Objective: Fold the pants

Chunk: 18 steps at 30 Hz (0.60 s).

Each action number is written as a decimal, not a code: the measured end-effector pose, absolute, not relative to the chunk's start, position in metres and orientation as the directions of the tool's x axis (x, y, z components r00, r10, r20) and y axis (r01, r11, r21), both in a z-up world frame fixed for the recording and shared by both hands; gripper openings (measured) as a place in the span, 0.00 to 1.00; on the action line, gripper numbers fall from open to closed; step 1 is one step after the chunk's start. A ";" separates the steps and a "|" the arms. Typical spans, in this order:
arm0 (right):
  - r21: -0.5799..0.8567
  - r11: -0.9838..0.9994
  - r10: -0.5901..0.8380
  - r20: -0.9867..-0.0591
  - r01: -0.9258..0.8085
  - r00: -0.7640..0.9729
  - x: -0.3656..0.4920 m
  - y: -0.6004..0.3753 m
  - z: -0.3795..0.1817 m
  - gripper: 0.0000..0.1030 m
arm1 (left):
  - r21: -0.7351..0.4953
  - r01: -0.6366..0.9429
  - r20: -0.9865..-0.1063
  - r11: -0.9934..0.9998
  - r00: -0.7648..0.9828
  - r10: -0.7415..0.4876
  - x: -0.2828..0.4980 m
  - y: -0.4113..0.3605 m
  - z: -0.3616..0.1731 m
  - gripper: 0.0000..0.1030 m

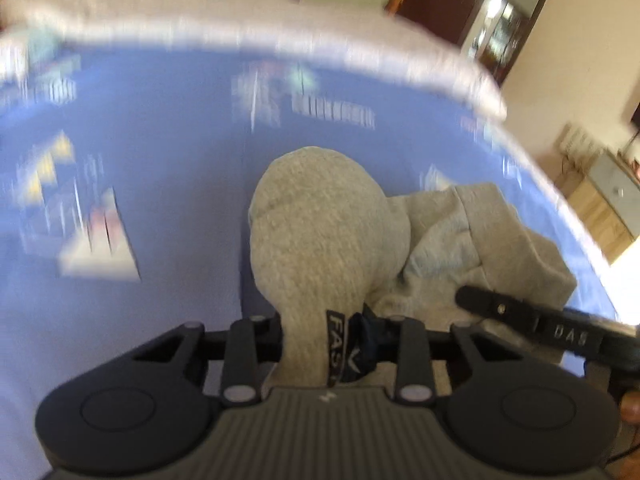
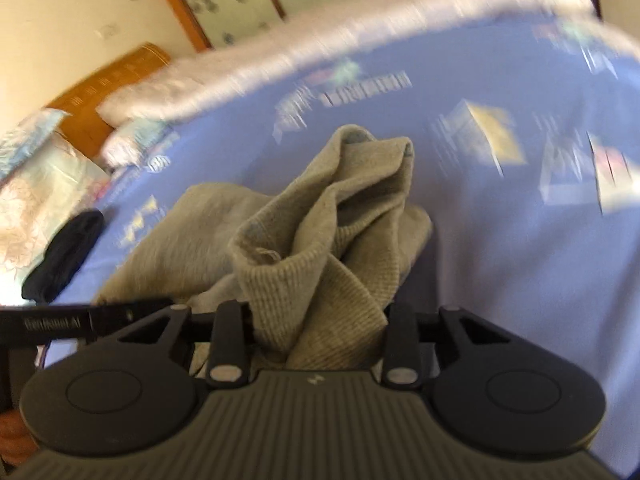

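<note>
Over the bed (image 1: 140, 160), both grippers carry the grey pants (image 1: 320, 232) bunched above the blue sheet. Left gripper (image 1: 324, 340) pinches fabric near a printed label; right gripper (image 2: 320, 332) pinches a ribbed edge, likely lifting to spread it. Cloth crumpled, unfolded; views motion-blurred.

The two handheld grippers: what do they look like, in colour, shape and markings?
Both the left gripper and right gripper are matte black, with a ribbed grey centre plate, two round side discs and silver pivot pins. One black finger reads "DAS"; another finger's lettering is blurred.
</note>
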State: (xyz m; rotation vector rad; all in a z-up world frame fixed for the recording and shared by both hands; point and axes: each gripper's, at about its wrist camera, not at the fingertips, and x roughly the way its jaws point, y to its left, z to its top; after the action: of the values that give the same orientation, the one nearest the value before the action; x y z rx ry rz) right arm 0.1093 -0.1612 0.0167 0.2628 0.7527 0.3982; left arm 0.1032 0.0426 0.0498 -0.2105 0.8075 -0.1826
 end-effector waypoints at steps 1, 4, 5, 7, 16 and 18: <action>0.364 0.892 0.442 -0.585 -0.267 0.680 0.118 -0.157 0.025 0.35 | -0.234 0.080 -0.673 0.969 0.706 -0.221 0.113 0.045 0.060 0.29; 0.369 0.884 0.456 -0.545 -0.287 0.703 0.163 -0.146 0.040 0.36 | -0.196 0.065 -0.635 0.979 0.752 -0.177 0.152 0.055 0.080 0.29; 0.370 0.882 0.460 -0.539 -0.292 0.706 0.181 -0.141 0.043 0.36 | -0.186 0.053 -0.633 0.981 0.757 -0.161 0.168 0.058 0.082 0.29; 0.339 0.891 0.446 -0.539 -0.301 0.715 0.215 -0.126 0.043 0.36 | -0.162 0.027 -0.641 0.987 0.757 -0.126 0.201 0.063 0.077 0.29; 0.215 0.950 0.311 -0.706 -0.226 0.636 0.312 -0.088 -0.030 0.41 | -0.066 -0.110 -0.777 0.992 0.629 0.017 0.312 0.076 -0.023 0.49; 0.220 0.953 0.304 -0.692 -0.209 0.654 0.310 -0.092 -0.036 0.50 | -0.026 -0.106 -0.755 0.994 0.654 0.050 0.306 0.070 -0.024 0.52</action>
State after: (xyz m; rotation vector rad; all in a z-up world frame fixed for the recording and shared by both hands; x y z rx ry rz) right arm 0.3098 -0.0917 -0.0357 0.1249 0.8069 0.2917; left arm 0.3055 0.0695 -0.0239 -0.0698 0.8533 0.0881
